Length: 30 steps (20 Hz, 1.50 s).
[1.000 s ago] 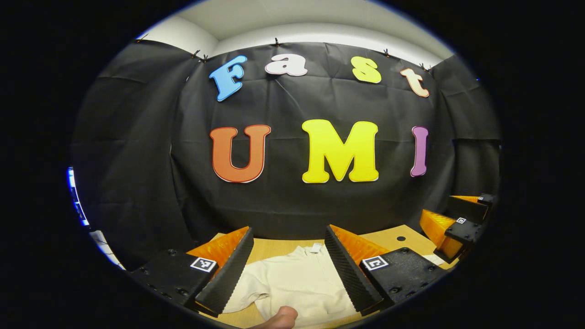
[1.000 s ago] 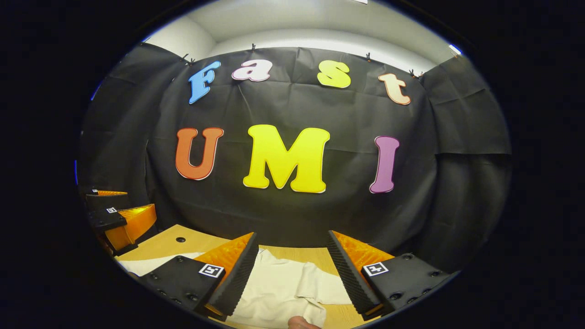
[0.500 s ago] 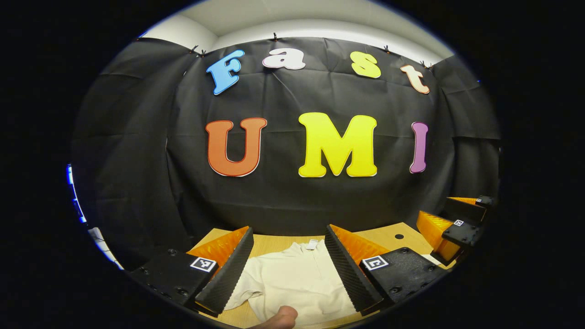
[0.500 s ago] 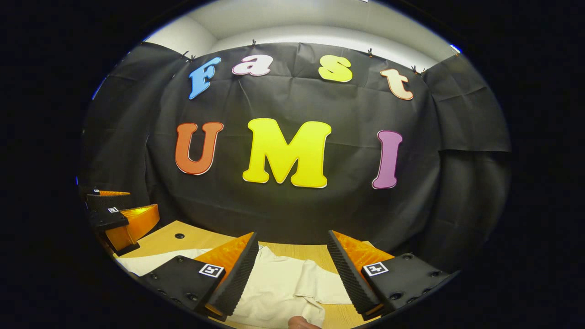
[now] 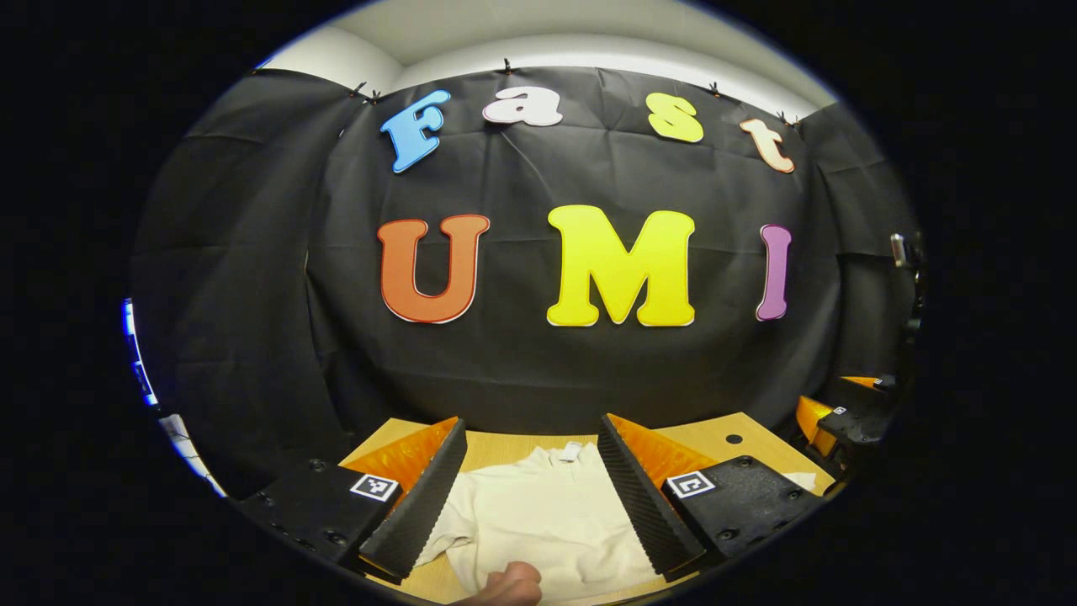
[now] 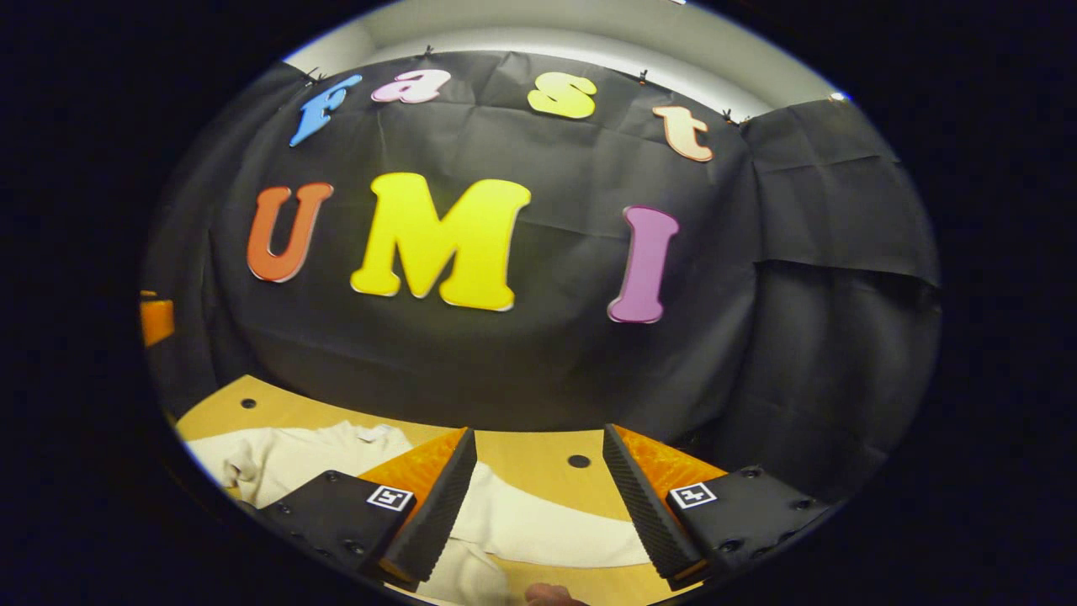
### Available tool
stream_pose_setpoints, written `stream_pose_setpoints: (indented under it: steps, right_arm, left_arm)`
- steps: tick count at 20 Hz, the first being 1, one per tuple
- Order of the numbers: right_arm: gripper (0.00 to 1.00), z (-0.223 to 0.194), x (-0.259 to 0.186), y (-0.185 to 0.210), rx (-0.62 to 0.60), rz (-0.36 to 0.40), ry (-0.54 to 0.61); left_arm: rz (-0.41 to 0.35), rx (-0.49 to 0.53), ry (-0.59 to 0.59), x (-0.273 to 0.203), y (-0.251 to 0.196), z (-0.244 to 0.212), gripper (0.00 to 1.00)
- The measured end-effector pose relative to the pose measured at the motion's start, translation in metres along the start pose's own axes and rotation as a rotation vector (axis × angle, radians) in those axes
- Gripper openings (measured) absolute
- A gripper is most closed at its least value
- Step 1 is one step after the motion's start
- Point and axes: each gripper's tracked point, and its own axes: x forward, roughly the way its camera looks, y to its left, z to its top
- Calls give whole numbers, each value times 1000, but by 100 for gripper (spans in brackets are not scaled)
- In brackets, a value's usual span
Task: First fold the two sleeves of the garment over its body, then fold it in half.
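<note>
In the left gripper view, my left gripper point(image 5: 532, 484) hovers with its two ridged, wedge-shaped fingers spread apart, gripping nothing. Between them lies the garment point(image 5: 538, 522), soft cream cloth, flat on a smooth pale wooden table point(image 5: 496, 450), its collar pointing toward the black cloth wall point(image 5: 252, 337). A fingertip point(image 5: 505, 585) shows at the bottom edge.

In the right gripper view, my right gripper point(image 6: 538, 497) is also spread wide and empty. One long sleeve point(image 6: 555, 526) of the garment stretches across the table between its fingers. A small round hole point(image 6: 578, 461) marks the tabletop beyond.
</note>
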Motion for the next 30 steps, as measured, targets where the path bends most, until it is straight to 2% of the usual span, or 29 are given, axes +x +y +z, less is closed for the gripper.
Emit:
stream_pose_setpoints:
  steps: [3, 6, 7, 8, 9, 14, 18, 21, 23, 24, 25, 27, 28, 30]
  right_arm:
    - [94, -56, 31, -59, -10, -84, 109]
    - [94, -136, 50, -114, 20, -159, 279]
    - [95, -162, 60, -134, 35, -194, 324]
    - [94, -188, 67, -151, 44, -219, 382]
    - [94, -207, 70, -161, 54, -229, 427]
    - [94, -295, 77, -177, 70, -221, 659]
    - [94, -334, 76, -167, 157, -211, 814]
    - [93, -337, 78, -172, 193, -222, 868]
    - [93, -339, 78, -169, 245, -226, 911]
    - [93, -341, 78, -165, 291, -210, 937]
    - [80, -339, 79, -161, 333, -205, 958]
    - [63, -341, 78, -155, 372, -203, 995]
    - [63, -345, 79, -155, 365, -192, 1016]
    - [52, -344, 78, -151, 363, -174, 1030]
  left_arm:
    - [49, 18, 13, -4, 2, -3, 99]
    - [93, 21, 9, -9, -2, -1, 99]
    - [111, 21, 5, -12, -3, 0, 94]
    - [160, 17, -17, -16, 3, 6, 94]
    - [191, 17, -30, -17, 4, 10, 100]
    - [207, 12, -37, -28, -16, 11, 99]
    - [235, 22, -44, -34, -26, 14, 99]
    - [218, 50, -52, -38, -33, 19, 99]
    - [238, 101, -54, -42, -25, 24, 99]
    - [237, 115, -53, -45, -23, 25, 94]
    - [234, 119, -58, -47, -21, 29, 100]
    - [224, 113, -64, -49, -16, 32, 100]
    - [230, 113, -62, -50, -10, 31, 99]
    - [242, 105, -48, -49, 1, 28, 100]
